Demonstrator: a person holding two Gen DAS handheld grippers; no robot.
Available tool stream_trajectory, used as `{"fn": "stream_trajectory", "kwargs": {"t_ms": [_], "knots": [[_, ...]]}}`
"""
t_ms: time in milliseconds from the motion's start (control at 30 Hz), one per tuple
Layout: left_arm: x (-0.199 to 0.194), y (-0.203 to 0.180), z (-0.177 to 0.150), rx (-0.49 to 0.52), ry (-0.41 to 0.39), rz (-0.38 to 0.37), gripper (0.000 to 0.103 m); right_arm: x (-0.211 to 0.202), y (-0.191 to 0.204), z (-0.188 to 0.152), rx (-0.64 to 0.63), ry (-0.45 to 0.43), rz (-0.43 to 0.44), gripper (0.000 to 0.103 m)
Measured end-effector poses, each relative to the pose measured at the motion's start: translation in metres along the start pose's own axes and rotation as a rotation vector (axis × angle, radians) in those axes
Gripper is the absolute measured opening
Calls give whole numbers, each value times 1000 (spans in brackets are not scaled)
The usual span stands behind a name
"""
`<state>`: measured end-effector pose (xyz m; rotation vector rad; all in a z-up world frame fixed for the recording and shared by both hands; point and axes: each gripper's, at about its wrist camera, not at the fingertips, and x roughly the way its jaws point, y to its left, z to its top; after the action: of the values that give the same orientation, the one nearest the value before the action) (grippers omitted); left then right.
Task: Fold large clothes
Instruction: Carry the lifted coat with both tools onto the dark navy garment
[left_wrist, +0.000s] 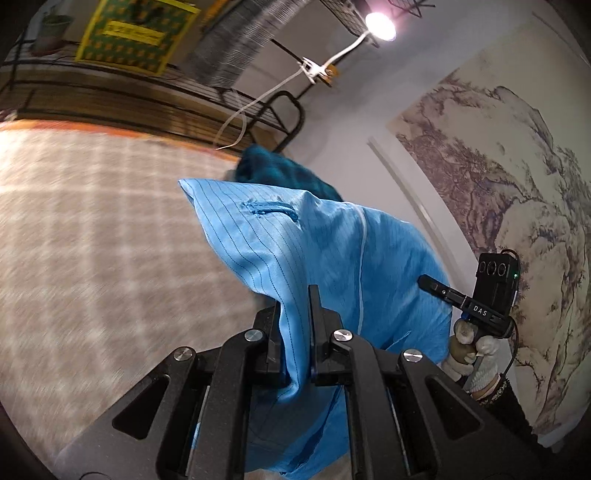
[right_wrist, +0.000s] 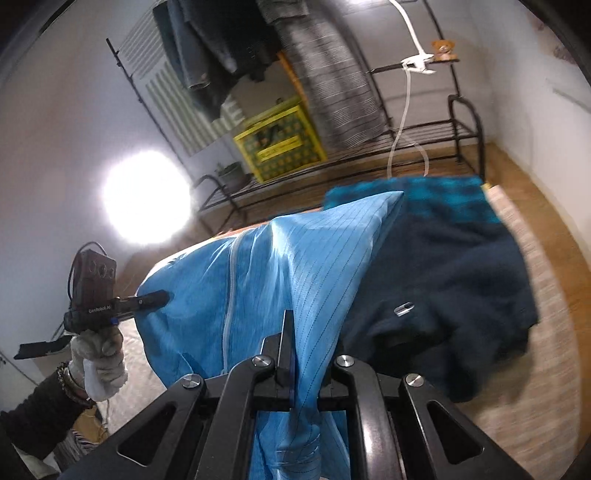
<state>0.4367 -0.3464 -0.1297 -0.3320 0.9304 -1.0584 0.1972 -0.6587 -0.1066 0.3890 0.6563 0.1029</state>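
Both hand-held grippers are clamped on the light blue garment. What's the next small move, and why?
Probably lower it flat onto the checked surface: both the left hand-held gripper and the right hand-held gripper pinch the light blue garment, which hangs bunched in the air.

Lamp (left_wrist: 380, 26) glare, motion-blurred carpet (left_wrist: 92, 221), fisheye-warped edges, seemingly dim room.

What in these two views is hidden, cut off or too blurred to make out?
- Left wrist view: the checked surface is motion-blurred; its material is unclear.
- Both views: the light blue garment hangs past the bottom edge, so its lower part is hidden.
- Right wrist view: the dark navy garment is partly covered by the blue one.
- The yellow box text is unreadable.
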Motion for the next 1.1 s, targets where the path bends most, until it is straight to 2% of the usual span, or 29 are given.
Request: {"fn": "stream_trajectory", "kwargs": {"t_ms": [300,500,800,967,1067,1100], "knots": [[80,-25,72,56,-28,-36,5,-21,-64,62,-13,-80,-100,3],[131,-29,111,80,-36,-16,5,1,-98,101,-53,-94,-171,3],[175,-7,126,84,-29,18,5,49,-151,119,-26,-71,-216,3],[184,8,123,81,-18,41,7,68,-180,112,20,-57,-180,4],[188,20,123,44,-23,70,13,77,-187,110,23,-45,-196,10],[188,23,123,31,-23,75,15,81,-191,109,22,-25,-238,16]]}}
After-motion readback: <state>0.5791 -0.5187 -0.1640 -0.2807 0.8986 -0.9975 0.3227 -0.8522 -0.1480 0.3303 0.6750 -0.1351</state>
